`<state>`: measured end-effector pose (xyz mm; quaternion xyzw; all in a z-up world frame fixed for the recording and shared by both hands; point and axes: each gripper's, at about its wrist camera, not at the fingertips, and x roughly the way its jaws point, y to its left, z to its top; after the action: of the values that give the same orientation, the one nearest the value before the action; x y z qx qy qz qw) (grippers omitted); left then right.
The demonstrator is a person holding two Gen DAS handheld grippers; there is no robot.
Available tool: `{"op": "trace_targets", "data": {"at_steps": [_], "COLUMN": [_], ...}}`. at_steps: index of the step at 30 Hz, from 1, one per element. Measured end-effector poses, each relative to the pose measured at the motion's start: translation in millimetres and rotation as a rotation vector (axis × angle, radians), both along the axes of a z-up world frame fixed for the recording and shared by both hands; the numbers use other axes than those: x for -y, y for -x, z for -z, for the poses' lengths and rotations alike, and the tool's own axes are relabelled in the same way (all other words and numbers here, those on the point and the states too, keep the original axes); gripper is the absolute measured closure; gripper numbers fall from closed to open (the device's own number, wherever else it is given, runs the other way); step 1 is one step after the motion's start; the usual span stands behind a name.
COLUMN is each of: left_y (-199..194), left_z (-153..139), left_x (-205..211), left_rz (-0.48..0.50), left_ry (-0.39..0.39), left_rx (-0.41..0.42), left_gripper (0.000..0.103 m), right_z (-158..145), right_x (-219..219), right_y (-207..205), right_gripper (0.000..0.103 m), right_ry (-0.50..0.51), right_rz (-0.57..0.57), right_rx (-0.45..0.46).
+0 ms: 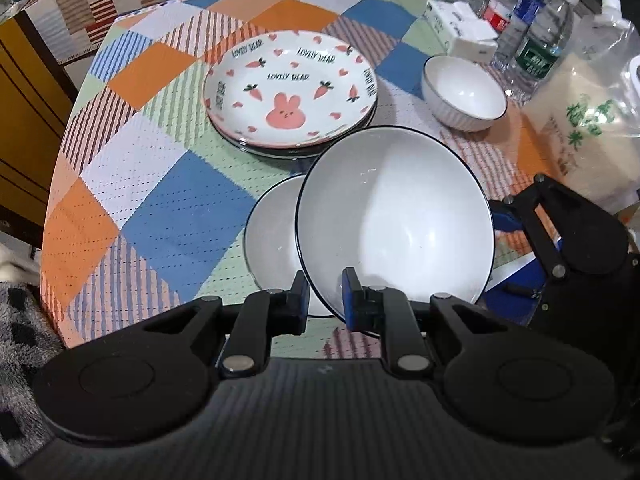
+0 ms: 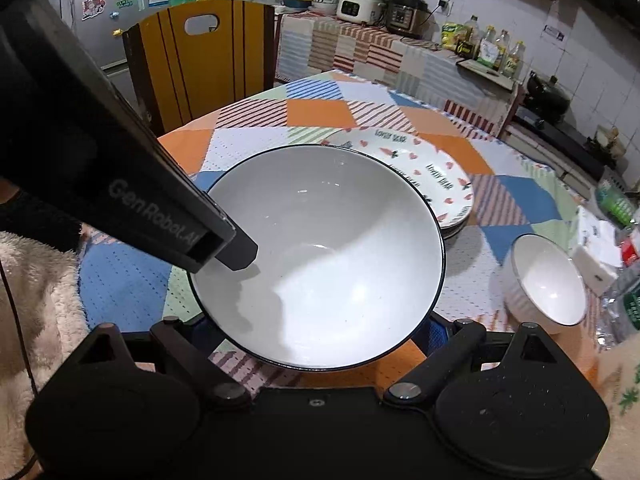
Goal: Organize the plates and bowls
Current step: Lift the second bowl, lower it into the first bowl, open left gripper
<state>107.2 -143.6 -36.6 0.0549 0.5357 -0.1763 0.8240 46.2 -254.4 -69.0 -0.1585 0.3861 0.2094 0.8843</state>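
Observation:
A large white bowl with a dark rim (image 1: 400,216) (image 2: 320,248) hangs tilted above the patchwork tablecloth. My left gripper (image 1: 326,284) is shut on its near rim, one blue pad inside and one finger outside; in the right wrist view that finger (image 2: 236,252) reaches into the bowl. My right gripper (image 2: 320,334) has its jaws spread wide around the bowl's lower wall, with the blue pads (image 2: 436,336) against its outside and their tips hidden. Below it a second white bowl (image 1: 272,236) sits on the table. A carrot-and-rabbit plate (image 1: 290,88) (image 2: 432,168) tops a short stack behind.
A small ribbed white bowl (image 1: 464,92) (image 2: 548,280) stands at the right. Water bottles (image 1: 536,28), a tissue pack (image 1: 464,28) and a rice bag (image 1: 588,128) crowd the right edge. A yellow chair (image 2: 200,60) stands beyond the table's far edge.

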Motion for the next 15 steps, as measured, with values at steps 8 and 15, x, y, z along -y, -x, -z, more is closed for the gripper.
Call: {"op": "trace_targets", "data": {"at_steps": [8,15], "left_y": [-23,-36], "left_z": [17,36], "left_x": [-12,-19], "left_rz": [0.000,-0.015], "left_ry": [-0.019,-0.018], "left_rx": [-0.059,-0.134], "left_gripper": [0.088,0.088], "right_z": [12,20], "right_x": [-16,-20], "right_y": [-13,-15], "right_gripper": [0.008,0.008], "right_ry": [0.010,0.008], "right_rz": [-0.036,-0.060], "right_rx": [-0.020,-0.050]}}
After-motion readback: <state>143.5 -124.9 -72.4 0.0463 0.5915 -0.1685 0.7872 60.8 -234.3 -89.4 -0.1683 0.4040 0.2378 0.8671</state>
